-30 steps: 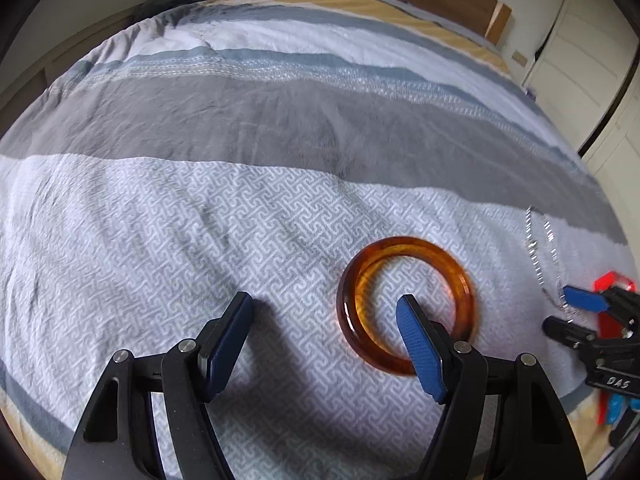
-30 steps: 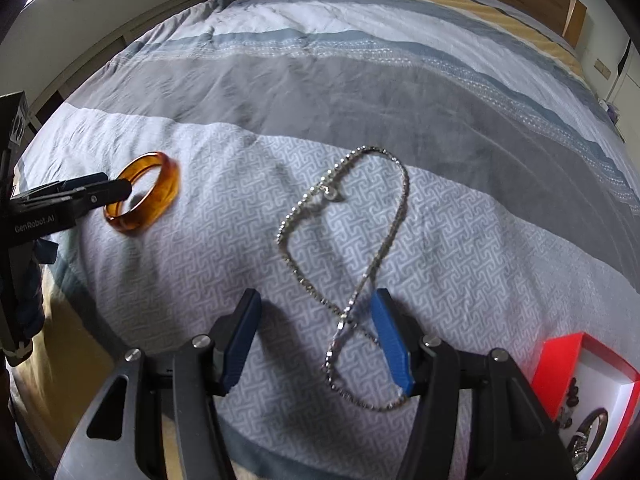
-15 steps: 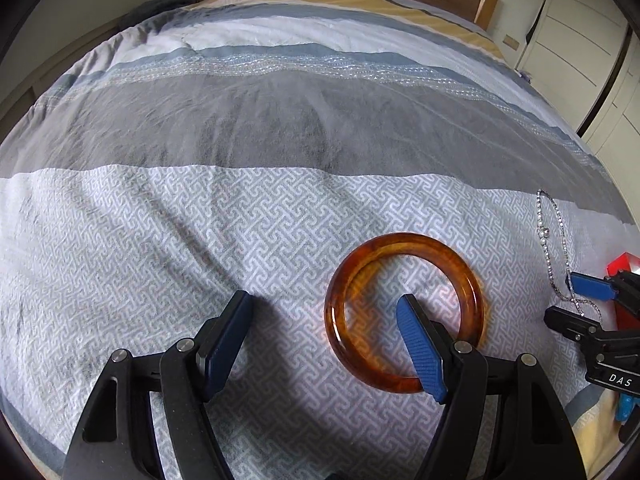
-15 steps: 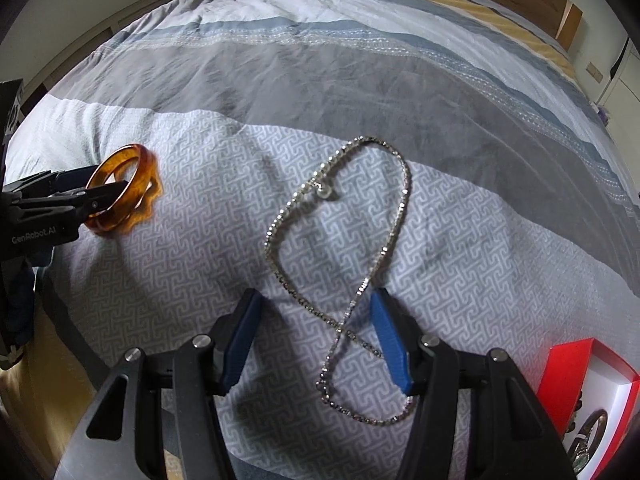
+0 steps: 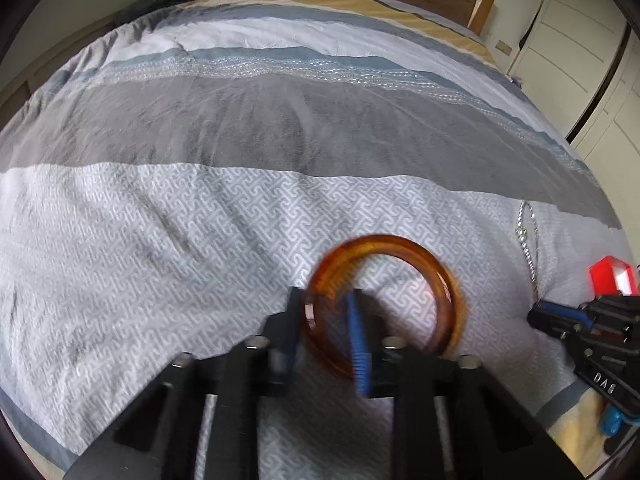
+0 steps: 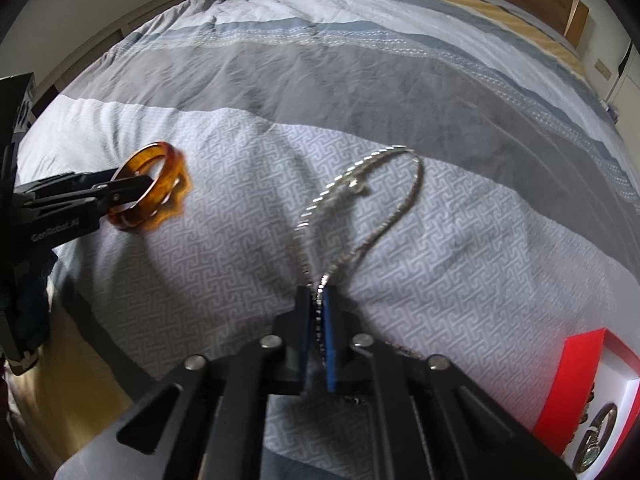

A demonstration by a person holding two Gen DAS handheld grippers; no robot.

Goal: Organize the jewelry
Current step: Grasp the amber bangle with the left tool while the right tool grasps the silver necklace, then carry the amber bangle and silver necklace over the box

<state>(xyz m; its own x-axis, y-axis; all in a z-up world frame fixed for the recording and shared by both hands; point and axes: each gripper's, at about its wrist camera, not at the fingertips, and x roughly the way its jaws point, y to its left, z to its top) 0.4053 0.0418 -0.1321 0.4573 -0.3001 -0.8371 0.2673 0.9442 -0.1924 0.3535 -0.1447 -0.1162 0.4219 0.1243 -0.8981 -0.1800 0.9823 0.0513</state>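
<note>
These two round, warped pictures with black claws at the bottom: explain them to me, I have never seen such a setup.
No robot here: a person holds a two-finger gripper in each hand, each with a fisheye camera looking along its fingers. In the left view, the left gripper has just closed on the amber bangle. In the right view, the right gripper has just closed on the silver chain necklace. Both pieces are on a striped bedspread. A red jewelry box sits at the lower right.
</note>
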